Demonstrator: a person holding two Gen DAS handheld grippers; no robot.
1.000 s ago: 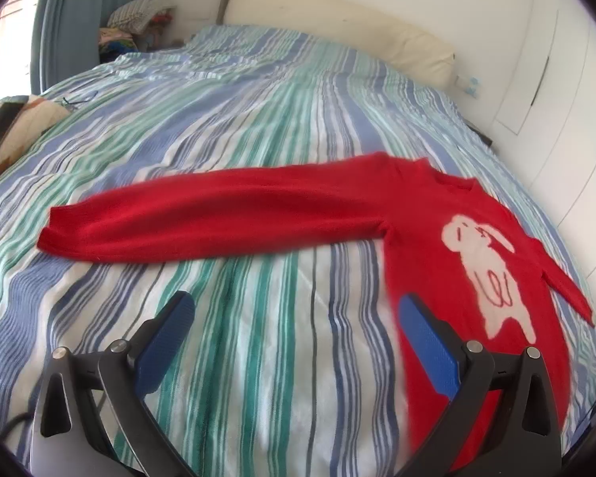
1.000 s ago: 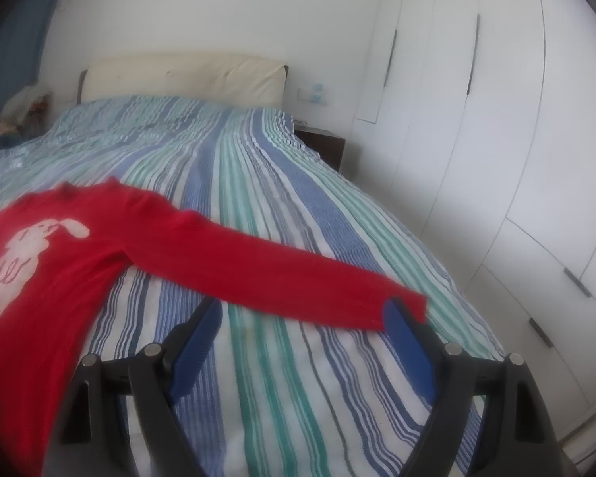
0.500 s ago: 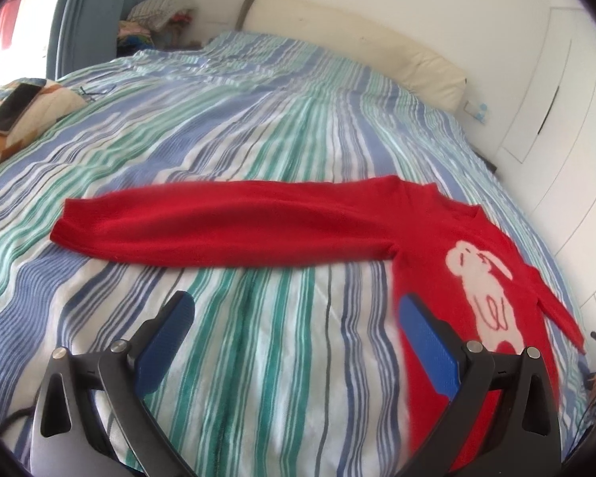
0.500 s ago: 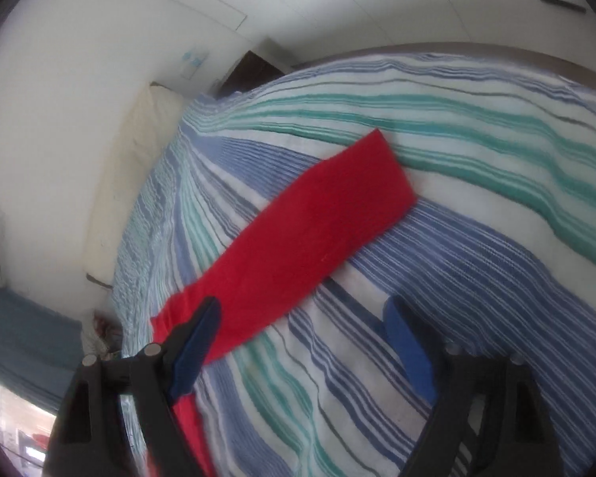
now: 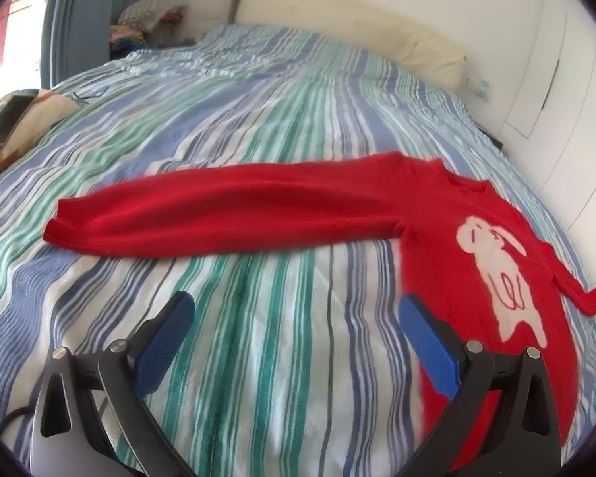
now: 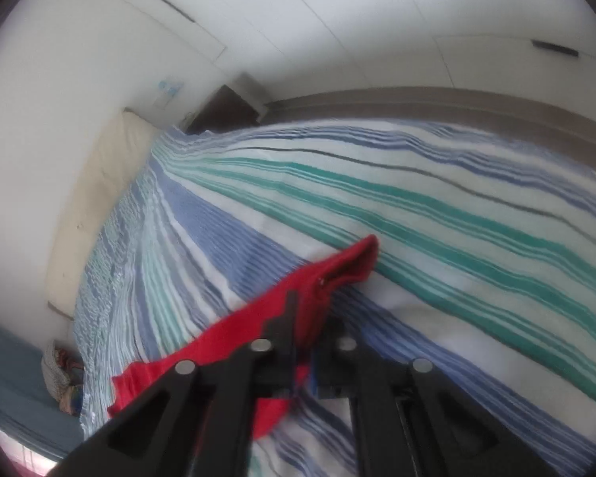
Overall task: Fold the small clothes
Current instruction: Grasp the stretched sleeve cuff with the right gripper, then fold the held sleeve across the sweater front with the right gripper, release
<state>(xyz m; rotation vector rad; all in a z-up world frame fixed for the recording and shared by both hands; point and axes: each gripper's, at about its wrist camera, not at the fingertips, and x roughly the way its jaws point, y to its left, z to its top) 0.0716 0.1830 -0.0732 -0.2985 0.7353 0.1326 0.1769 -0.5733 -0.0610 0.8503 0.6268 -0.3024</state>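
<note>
A red sweater (image 5: 429, 262) with a white rabbit on its chest lies flat on the striped bed (image 5: 258, 357). Its one sleeve (image 5: 226, 210) stretches out to the left. My left gripper (image 5: 294, 302) hovers open above bare bedding, just short of that sleeve, with the sweater's body beside its right finger. In the right wrist view my right gripper (image 6: 310, 318) is rolled sideways and shut on the other sleeve (image 6: 337, 270) near its cuff, which bunches up past the fingertips. That pinched cuff (image 5: 592, 298) shows at the far right of the left wrist view.
A cream headboard cushion (image 5: 357, 28) runs along the far end of the bed. A phone (image 5: 8, 119) rests on a patterned cushion at the left. A clothes pile (image 5: 151, 20) sits by the curtain. White wardrobe doors (image 5: 556, 79) and a dark nightstand (image 6: 222, 107) flank the right side.
My right gripper rolled over, came down onto the end of the right sleeve and shut on it, and the cuff now bunches up. My left gripper stayed open and hardly moved.
</note>
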